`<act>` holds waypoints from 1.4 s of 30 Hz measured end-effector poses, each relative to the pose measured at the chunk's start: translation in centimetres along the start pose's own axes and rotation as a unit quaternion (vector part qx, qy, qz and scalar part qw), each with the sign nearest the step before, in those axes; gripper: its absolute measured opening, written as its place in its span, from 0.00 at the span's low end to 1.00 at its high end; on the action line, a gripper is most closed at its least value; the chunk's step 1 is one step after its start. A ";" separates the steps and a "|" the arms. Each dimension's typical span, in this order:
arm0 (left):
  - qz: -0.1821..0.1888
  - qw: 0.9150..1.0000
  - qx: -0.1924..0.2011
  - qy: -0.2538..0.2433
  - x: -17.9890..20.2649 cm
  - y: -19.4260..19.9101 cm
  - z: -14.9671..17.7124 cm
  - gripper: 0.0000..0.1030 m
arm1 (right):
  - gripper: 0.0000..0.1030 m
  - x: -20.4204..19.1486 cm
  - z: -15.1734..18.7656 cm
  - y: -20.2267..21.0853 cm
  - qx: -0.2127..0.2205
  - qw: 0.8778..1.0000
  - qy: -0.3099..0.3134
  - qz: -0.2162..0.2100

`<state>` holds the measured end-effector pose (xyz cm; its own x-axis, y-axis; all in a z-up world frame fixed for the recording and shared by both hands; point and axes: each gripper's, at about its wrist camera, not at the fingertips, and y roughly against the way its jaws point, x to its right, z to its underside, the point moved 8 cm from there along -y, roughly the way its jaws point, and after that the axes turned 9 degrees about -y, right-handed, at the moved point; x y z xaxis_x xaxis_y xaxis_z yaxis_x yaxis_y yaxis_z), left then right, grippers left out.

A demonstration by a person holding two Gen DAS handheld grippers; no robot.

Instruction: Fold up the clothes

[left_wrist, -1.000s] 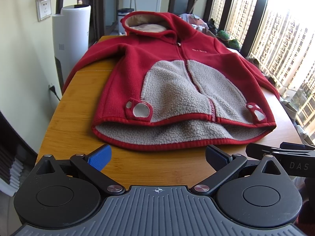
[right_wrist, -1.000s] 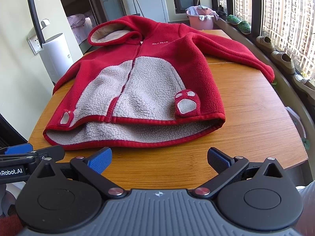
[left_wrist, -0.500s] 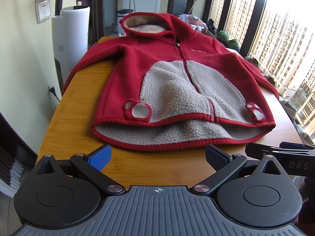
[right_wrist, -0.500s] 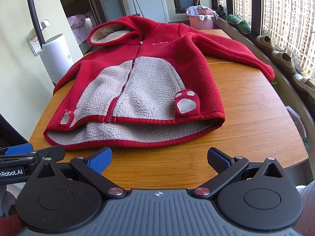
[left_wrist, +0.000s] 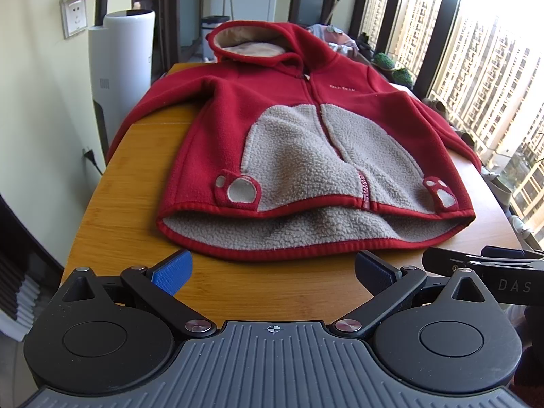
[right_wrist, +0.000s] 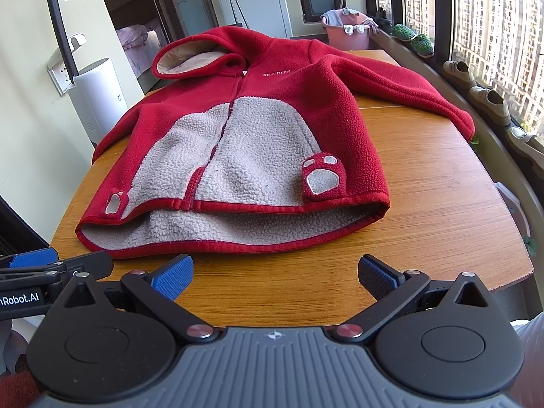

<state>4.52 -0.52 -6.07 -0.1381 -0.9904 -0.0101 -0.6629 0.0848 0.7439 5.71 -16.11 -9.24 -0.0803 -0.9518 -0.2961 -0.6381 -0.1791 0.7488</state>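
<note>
Left wrist view. Item: red fleece hooded jacket (left_wrist: 272, 125), lying flat and front-up on a wooden table (left_wrist: 122, 183), hood at 12 o'clock, hem facing the camera at 6 o'clock. Grey sherpa panels (left_wrist: 299, 163) are flanking a closed red zip; the curved hem is gaping slightly, showing nubbly grey lining. A paw-shaped patch (left_wrist: 238, 188) is sitting at 9 o'clock of the hem, a second one at 3 o'clock. The left gripper (left_wrist: 272, 268) is hovering just short of the hem, its blue ribbed pads (left_wrist: 173, 268) standing wide apart and holding nothing. Seen here only: a plug in a wall socket (left_wrist: 89, 156) at 9 o'clock, and the black tip of the right gripper (left_wrist: 482, 263) lying at 4 o'clock. A smooth white cylindrical appliance (left_wrist: 119, 68) is standing at 10 o'clock beyond the table edge.

Right wrist view. The same jacket (right_wrist: 258, 129) is lying at centre, one sleeve trailing toward 2 o'clock across the bare bamboo-grained table (right_wrist: 442, 210). The right gripper (right_wrist: 275, 272) is likewise hanging near the hem, jaws spread and empty. Seen here only: a pink plastic basin (right_wrist: 346, 30) at 1 o'clock, pale shoes (right_wrist: 489, 100) lining the window sill at 3 o'clock, and chest lettering, too small to make out. The left gripper's tip (right_wrist: 54, 265) is showing at 8 o'clock.
</note>
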 end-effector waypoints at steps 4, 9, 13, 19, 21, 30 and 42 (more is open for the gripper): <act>0.001 1.000 0.000 0.000 0.0 0.0 0.0 1.00 | 1.00 0.0 0.0 0.0 0.000 1.000 0.000 0.000; 0.001 1.000 0.001 0.000 0.0 0.0 0.0 1.00 | 1.00 0.0 0.0 0.0 0.001 1.000 -0.001 -0.001; 0.001 1.000 0.002 0.002 0.0 0.0 0.0 1.00 | 1.00 0.0 0.1 0.0 -0.001 1.000 0.000 -0.001; 0.003 1.000 0.001 0.002 -0.1 -0.1 0.0 1.00 | 1.00 -0.1 0.1 0.0 -0.001 1.000 0.000 0.000; 0.004 1.000 0.001 0.002 -0.1 -0.1 0.0 1.00 | 1.00 -0.1 0.0 0.0 -0.001 1.000 0.000 0.000; 0.004 1.000 0.003 -0.002 0.0 0.0 -0.1 1.00 | 1.00 0.0 0.0 -0.1 -0.002 1.000 -0.001 -0.001; 0.021 1.000 0.003 -0.012 0.3 -0.9 -0.9 1.00 | 1.00 0.2 -0.7 -0.8 -0.008 1.000 -0.001 -0.016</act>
<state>5.76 -1.03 -6.10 -0.1833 -0.9830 0.0048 -0.6603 0.1268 0.7402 6.72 -16.29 -9.45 -0.0616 -0.9453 -0.3203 -0.6278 -0.2128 0.7487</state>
